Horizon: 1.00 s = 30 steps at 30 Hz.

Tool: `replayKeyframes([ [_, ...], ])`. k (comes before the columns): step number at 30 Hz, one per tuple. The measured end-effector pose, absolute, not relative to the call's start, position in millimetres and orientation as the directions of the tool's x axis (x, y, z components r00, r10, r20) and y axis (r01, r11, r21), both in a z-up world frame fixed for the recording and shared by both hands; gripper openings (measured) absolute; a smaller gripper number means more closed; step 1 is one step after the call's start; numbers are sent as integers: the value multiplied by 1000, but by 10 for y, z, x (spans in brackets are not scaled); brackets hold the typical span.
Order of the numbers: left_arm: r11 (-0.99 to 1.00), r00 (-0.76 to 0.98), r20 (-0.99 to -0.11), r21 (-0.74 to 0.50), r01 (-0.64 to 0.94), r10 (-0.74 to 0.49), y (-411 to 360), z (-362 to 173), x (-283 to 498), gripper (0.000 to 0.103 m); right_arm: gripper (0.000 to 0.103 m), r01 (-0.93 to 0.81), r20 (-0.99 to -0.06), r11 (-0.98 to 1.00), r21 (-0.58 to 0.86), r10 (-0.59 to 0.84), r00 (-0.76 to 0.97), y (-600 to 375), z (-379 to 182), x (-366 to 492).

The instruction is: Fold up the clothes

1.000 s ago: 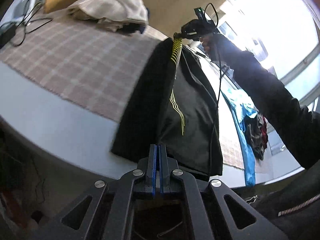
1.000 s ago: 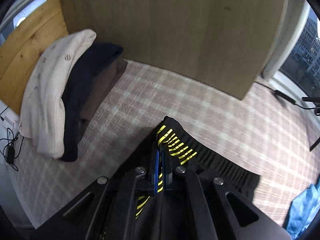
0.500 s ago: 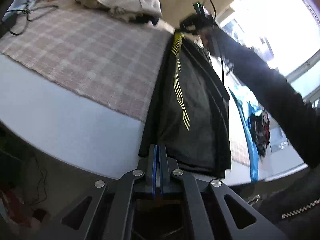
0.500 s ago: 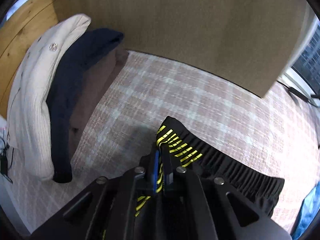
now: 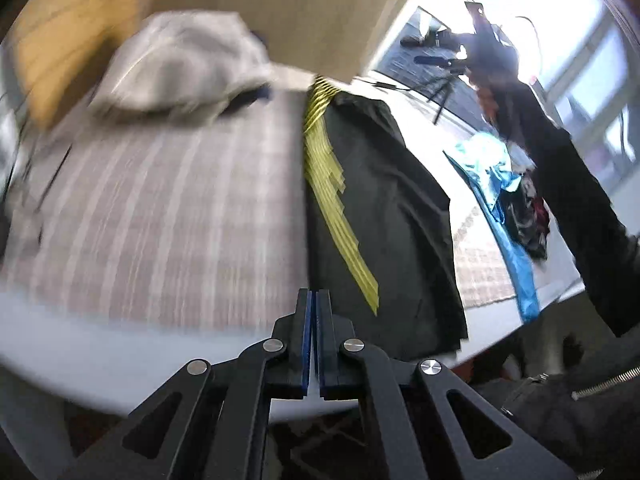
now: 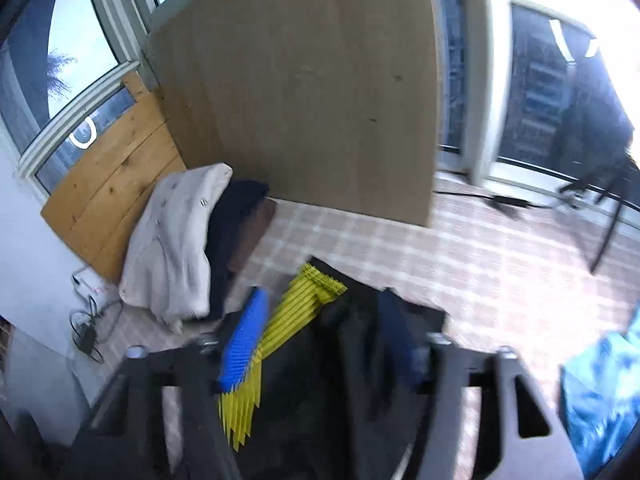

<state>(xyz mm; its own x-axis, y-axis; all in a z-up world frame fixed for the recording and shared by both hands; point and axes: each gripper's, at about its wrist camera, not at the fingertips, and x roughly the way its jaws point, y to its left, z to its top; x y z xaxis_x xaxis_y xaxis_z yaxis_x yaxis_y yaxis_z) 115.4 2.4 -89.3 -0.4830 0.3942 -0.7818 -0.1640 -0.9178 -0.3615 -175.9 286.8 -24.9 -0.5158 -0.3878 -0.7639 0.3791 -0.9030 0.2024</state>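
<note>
Black shorts with yellow side stripes [image 5: 384,216] lie lengthwise on the checked cloth, their hem hanging over the near table edge. My left gripper [image 5: 314,300] is shut at the hem end; whether it pinches fabric is hidden. My right gripper [image 6: 324,328] is open above the waistband end of the shorts [image 6: 320,312], its blue pads [image 6: 244,340] spread apart and clear of the fabric. In the left wrist view the right gripper [image 5: 480,56] is raised high beyond the waistband.
A folded stack with a cream sweater [image 6: 176,240] on top sits at the back left against wooden boards [image 6: 304,92]. A blue garment [image 5: 504,216] and dark clothes lie at the right. Cables [image 6: 88,328] lie at the left table edge.
My right gripper has opened, let go of the waistband and lifted away. The shorts now lie flatter on the cloth. My left gripper moved forward, staying shut.
</note>
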Motion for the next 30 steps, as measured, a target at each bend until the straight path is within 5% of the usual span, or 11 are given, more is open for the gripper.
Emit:
replayKeyframes([
  [1,-915,-482,-778,-351,-198,403,89,-876,1009,0,6,371,-788,-911,179,-358,-500,2923,-380,-1705],
  [8,-892,-374,-841,-246,-378,391,846,-1275,-111,2,7,257,-874,-956,140,-241,-421,3384,-1092,-1742],
  [14,-898,-292,-887,-243,-367,359,1028,-1649,-499,2,32,242,-904,-956,162,-243,-351,3410,-1413,-2150],
  [19,-899,-281,-890,-250,-361,360,1021,-1735,-516,2,33,316,-935,-942,115,-210,-285,3213,-1661,-2228],
  [23,-896,-277,-876,-299,-328,394,923,-1775,-533,2,27,319,-920,-934,-163,26,-392,3318,-1634,-2286],
  [30,-902,-285,-882,-277,-331,375,926,-1787,-509,2,24,452,-889,-881,140,-313,-335,3304,-1342,-2050],
])
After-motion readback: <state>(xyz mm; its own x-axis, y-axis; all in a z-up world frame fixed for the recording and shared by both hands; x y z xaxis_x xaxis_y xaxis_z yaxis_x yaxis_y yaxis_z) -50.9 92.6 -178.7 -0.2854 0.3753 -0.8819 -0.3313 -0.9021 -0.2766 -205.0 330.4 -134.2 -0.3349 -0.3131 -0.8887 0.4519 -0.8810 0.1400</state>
